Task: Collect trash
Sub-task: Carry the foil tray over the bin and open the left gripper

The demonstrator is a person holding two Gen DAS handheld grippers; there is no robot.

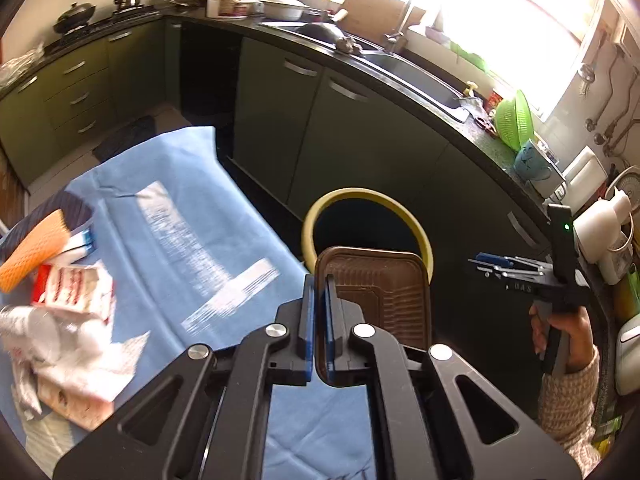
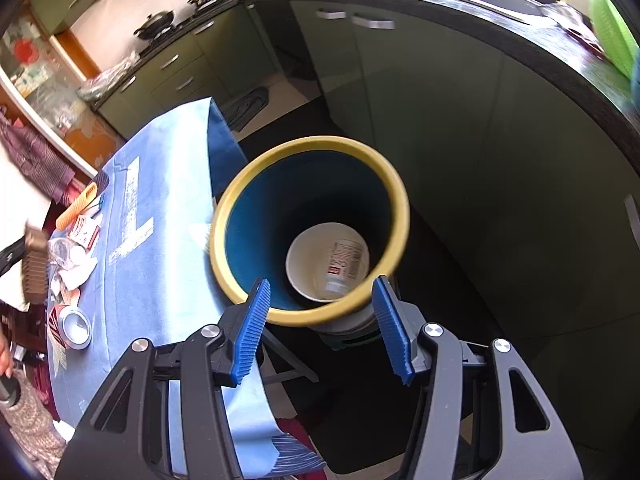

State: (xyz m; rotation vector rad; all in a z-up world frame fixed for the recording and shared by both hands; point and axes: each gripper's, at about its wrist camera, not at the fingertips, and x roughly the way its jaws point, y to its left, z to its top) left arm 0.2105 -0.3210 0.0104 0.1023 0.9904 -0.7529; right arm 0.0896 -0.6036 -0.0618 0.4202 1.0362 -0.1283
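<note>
My left gripper (image 1: 319,300) is shut on the edge of a brown ribbed plastic tray (image 1: 380,292) and holds it over the table's right edge, in front of the yellow-rimmed blue bin (image 1: 400,208). The tray also shows at the far left of the right wrist view (image 2: 34,276). My right gripper (image 2: 326,320) is open and empty just above the bin's (image 2: 240,216) near rim. A white paper cup (image 2: 316,264) and a small labelled bottle (image 2: 344,268) lie in the bin's bottom. A trash pile (image 1: 68,320) lies on the blue cloth at left.
The blue-clothed table (image 1: 192,224) holds an orange foam net (image 1: 32,252), cartons and crumpled paper; a tin can (image 2: 74,326) lies near its edge. Dark green kitchen cabinets (image 1: 340,128) and a cluttered counter curve behind the bin. The right gripper shows at right (image 1: 516,268).
</note>
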